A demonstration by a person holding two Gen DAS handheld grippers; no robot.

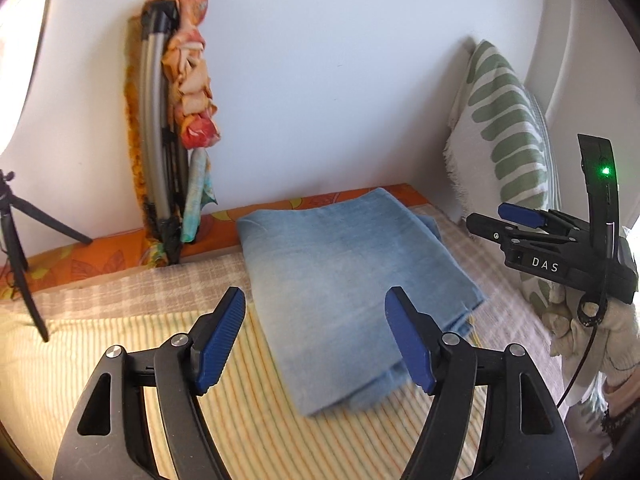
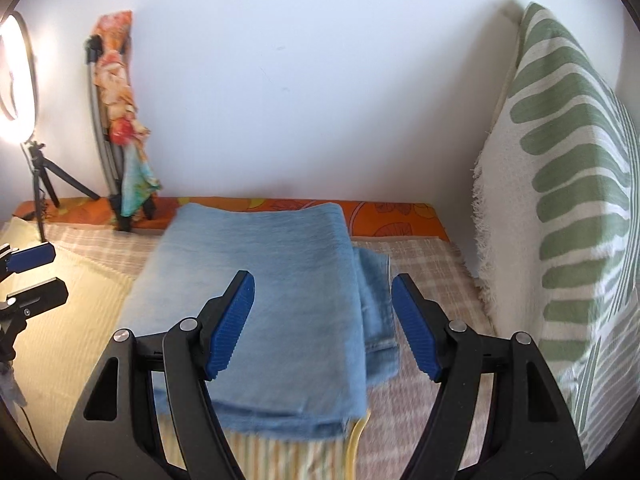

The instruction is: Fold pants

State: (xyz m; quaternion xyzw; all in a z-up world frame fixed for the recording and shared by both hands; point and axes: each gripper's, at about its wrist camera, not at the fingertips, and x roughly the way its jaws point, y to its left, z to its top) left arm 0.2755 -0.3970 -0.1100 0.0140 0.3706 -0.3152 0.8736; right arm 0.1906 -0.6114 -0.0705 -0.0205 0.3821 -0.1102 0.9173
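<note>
The light blue denim pants (image 1: 344,280) lie folded into a flat rectangular stack on the striped bed cover (image 1: 248,420); they also show in the right wrist view (image 2: 280,312). My left gripper (image 1: 316,344) is open and empty, hovering above the near left part of the stack. My right gripper (image 2: 324,328) is open and empty above the near right part of the pants. The right gripper also shows at the right of the left wrist view (image 1: 516,220), its jaws apart. The left gripper's fingers (image 2: 32,258) show at the left edge of the right wrist view.
A green-and-white patterned cushion (image 2: 560,220) leans at the right. A folded stand draped with floral cloth (image 1: 180,120) leans on the white wall. A ring light on a tripod (image 2: 16,80) stands at far left. An orange floral sheet (image 2: 380,216) edges the wall.
</note>
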